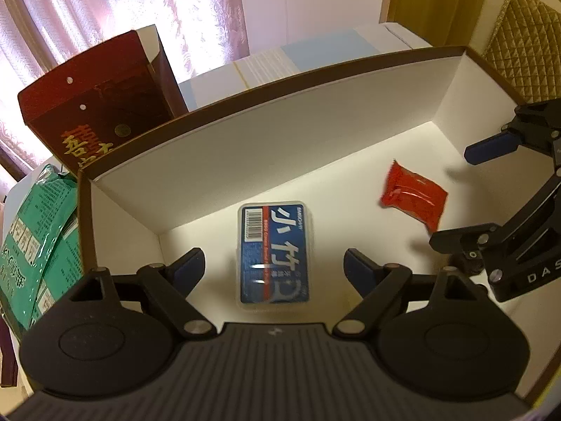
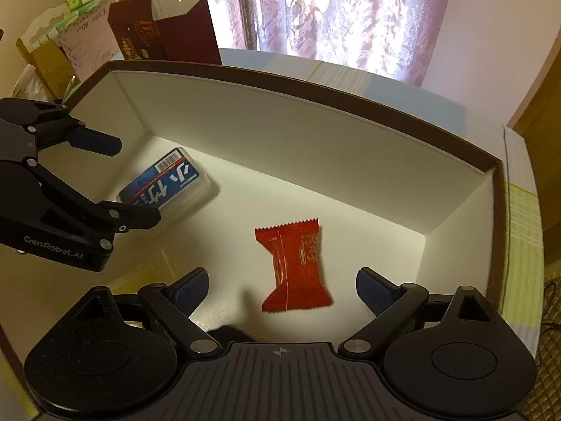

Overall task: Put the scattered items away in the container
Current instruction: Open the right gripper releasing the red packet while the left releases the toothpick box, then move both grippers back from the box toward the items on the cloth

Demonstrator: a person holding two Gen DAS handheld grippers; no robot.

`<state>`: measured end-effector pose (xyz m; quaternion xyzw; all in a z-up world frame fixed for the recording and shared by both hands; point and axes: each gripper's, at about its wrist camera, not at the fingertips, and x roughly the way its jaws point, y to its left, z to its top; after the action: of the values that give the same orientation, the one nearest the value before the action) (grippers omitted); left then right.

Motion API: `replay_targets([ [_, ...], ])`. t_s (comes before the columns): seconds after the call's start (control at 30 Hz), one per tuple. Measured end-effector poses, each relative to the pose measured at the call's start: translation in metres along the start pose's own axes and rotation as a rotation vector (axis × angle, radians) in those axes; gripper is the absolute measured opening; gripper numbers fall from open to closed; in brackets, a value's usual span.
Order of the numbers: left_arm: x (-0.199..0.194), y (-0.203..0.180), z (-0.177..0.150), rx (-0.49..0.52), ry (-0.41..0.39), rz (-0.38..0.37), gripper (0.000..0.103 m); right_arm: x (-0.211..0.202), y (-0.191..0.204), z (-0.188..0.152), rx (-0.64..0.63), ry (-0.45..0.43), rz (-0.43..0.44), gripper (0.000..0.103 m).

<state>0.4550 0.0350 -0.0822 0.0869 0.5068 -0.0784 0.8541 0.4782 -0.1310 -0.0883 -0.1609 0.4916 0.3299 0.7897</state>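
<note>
A large shallow box with a brown rim and white inside fills both views; it sits on a table with a pale cloth. Behind the box stands a dark red carton with gold lettering, and beside it at the left edge of the left wrist view lies a green packet. Pink patterned curtains hang at the back.

The left gripper hangs over the left part of the box with its jaws spread wide and nothing between them. The right gripper hangs over the right part, also spread wide and empty. Each one shows in the other's view at the side, above the box floor.

On the white floor of the box lies a flat blue card case with a barcode and white lettering, straight below the left gripper, near the left wall. It looks slightly blurred in the left wrist view.

Well apart from it, towards the right half of the floor, lies a small red sweet wrapper with crimped ends, below and between the right gripper's fingers but not touched by them.
</note>
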Motion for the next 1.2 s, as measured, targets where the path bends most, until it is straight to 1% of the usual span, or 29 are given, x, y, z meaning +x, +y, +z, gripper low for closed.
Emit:
replay_targets([
  [0.07,-0.006,-0.002,-0.002,-0.005,0.007,0.005,0.085,-0.004,0.001,-0.001,0.007,-0.006,0.002,0.096],
  [0.1,-0.010,-0.004,-0.003,-0.006,0.007,0.011,0.087,-0.007,0.002,-0.002,0.012,-0.008,0.005,0.096],
  [0.2,-0.020,-0.007,-0.005,-0.006,-0.006,0.019,0.090,-0.017,0.006,-0.006,0.016,-0.014,0.012,0.096],
  [0.47,-0.049,-0.013,-0.012,-0.047,-0.023,0.041,0.092,-0.043,0.020,-0.019,0.029,-0.046,-0.020,0.096],
  [0.53,-0.057,-0.015,-0.016,-0.052,-0.029,0.049,0.094,-0.050,0.023,-0.024,0.040,-0.056,-0.022,0.096],
  [0.73,-0.084,-0.024,-0.025,-0.059,-0.047,0.056,0.094,-0.070,0.033,-0.034,0.061,-0.071,-0.028,0.096],
  [0.87,-0.101,-0.030,-0.033,-0.062,-0.063,0.061,0.095,-0.083,0.040,-0.040,0.060,-0.081,-0.049,0.096],
  [1.2,-0.141,-0.041,-0.052,-0.074,-0.113,0.062,0.095,-0.118,0.053,-0.056,0.087,-0.129,-0.068,0.096],
])
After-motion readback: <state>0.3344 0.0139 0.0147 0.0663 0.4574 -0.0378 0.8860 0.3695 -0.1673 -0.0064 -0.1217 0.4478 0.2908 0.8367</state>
